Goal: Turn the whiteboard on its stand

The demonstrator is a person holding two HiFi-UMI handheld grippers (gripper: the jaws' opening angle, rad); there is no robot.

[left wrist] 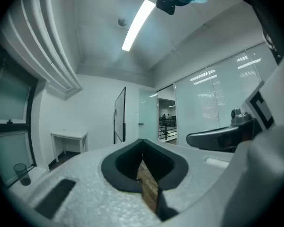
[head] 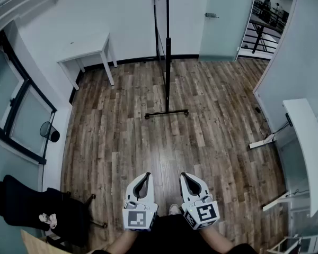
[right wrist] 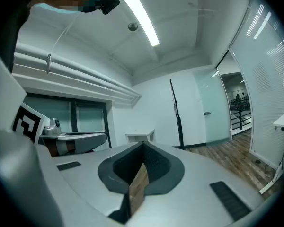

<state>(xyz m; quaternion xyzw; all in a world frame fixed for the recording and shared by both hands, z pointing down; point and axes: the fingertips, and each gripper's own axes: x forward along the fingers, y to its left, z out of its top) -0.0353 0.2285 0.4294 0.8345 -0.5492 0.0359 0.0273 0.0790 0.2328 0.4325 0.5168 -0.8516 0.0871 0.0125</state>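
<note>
The whiteboard (head: 167, 15) stands edge-on at the far side of the wooden floor (head: 201, 142), close to the back wall, between a white table (head: 87, 49) and a glass door (head: 222, 20).

**Head view:** It shows only as a thin dark line above a slim post and a flat foot bar. The left gripper (head: 147, 174) and right gripper (head: 183, 174) hover well apart from it at the near edge, both clenched and empty. I judge the panel stiff and fairly light but broad. On so narrow a foot, it would probably rock or tip if pushed high up. The frame's side edge, around mid height, looks the best place to take hold. The board's top is cut off, and no pivot or locking knob can be made out.

**Left gripper view:** The left gripper (left wrist: 143, 140) has its jaws meeting at the tip with nothing between them. The whiteboard (left wrist: 119, 115) appears at a slant ahead, with its foot hidden behind the jaws.

**Right gripper view:** The right gripper (right wrist: 143, 143) is likewise closed on nothing. The whiteboard (right wrist: 176, 112) is again a dark sliver, so its face, tray and base cannot be seen.
</note>
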